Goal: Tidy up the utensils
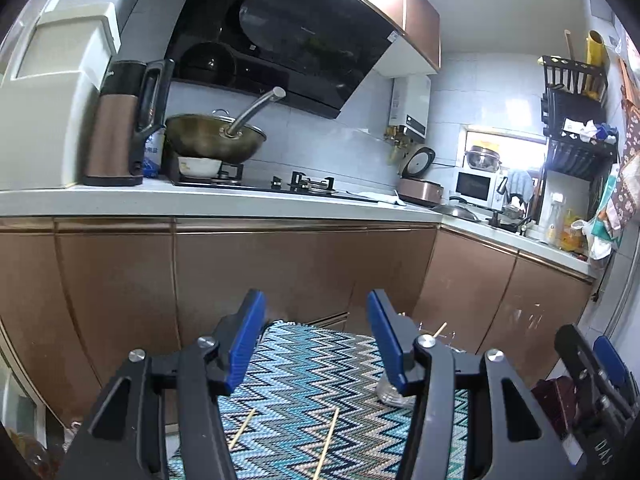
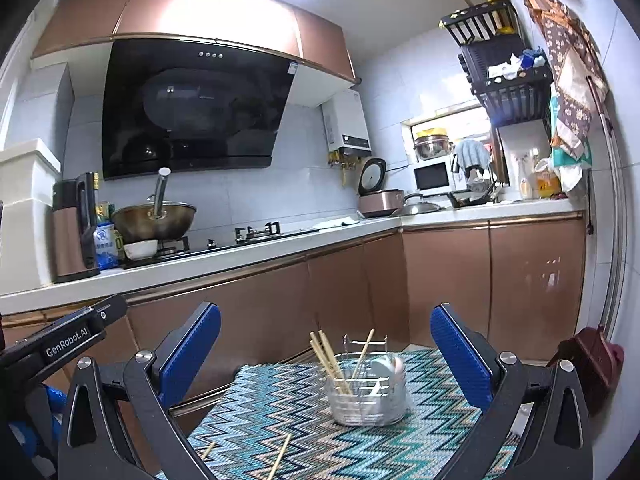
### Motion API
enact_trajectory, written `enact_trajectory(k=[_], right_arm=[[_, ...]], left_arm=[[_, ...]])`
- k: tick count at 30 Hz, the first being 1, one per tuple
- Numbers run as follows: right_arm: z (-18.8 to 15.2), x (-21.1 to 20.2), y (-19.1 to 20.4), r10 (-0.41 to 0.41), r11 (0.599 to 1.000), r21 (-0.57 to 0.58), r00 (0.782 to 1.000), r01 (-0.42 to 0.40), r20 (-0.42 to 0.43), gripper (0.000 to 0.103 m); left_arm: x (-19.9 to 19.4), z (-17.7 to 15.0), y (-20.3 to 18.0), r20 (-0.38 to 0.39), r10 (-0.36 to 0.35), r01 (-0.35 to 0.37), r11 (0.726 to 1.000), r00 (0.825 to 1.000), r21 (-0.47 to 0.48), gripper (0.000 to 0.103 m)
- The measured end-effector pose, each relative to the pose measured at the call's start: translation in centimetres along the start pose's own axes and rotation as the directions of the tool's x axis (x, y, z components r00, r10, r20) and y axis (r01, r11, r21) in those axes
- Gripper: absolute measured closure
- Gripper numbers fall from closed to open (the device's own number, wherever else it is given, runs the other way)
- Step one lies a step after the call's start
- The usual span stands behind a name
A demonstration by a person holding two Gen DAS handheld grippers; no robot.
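A clear utensil holder (image 2: pixel 366 394) with a wire rack stands on the zigzag mat (image 2: pixel 304 408). Several wooden chopsticks (image 2: pixel 326 356) and a pale spoon (image 2: pixel 396 366) stand in it. Two loose chopsticks (image 2: pixel 280 456) lie on the mat nearer me; they also show in the left wrist view (image 1: pixel 328 440). My left gripper (image 1: pixel 316 344) is open and empty above the mat, the holder (image 1: pixel 390 394) partly hidden behind its right finger. My right gripper (image 2: pixel 324 360) is open and empty, short of the holder.
The mat (image 1: pixel 304 392) covers a small table in front of brown cabinets (image 1: pixel 260 272). On the counter (image 1: pixel 200 200) stand a wok (image 1: pixel 216 140) on the stove, a kettle (image 1: pixel 120 124) and a rice cooker (image 1: pixel 420 184). A dark red object (image 2: pixel 592 360) sits at right.
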State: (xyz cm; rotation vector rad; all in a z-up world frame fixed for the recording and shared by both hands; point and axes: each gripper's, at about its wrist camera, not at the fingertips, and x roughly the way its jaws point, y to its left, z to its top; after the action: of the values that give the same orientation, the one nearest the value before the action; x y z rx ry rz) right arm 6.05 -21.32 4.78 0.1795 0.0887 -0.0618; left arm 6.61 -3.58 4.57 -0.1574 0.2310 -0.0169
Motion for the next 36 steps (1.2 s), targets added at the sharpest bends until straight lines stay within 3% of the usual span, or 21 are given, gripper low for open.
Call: enact_trajectory(k=[15,29,36], right_arm=[[-0.2,-2.1,1.2,0.1,0.995,0.034,0.995,-0.099,-0.023,0.0],[-0.1,-3.5,2.8,0.085,0.996,-0.034,0.995,-0.087,-0.049,0.0],[0.0,-4.1,3.5,0.04,0.996,-0.072,0.998,-0.043,-0.047,0.0]], left_arm=[[-3.6,-0.1,1.6,0.033,0.033,-0.033,0.999,0.999,0.013,0.05],[-5.5,-0.2,2.7,0.048,0.048,-0.049,0.999,0.998,0.014,0.05],[-5.5,-0.2,3.2,0.042,0.057,-0.058,0.998,0.997,0.018,0.05]])
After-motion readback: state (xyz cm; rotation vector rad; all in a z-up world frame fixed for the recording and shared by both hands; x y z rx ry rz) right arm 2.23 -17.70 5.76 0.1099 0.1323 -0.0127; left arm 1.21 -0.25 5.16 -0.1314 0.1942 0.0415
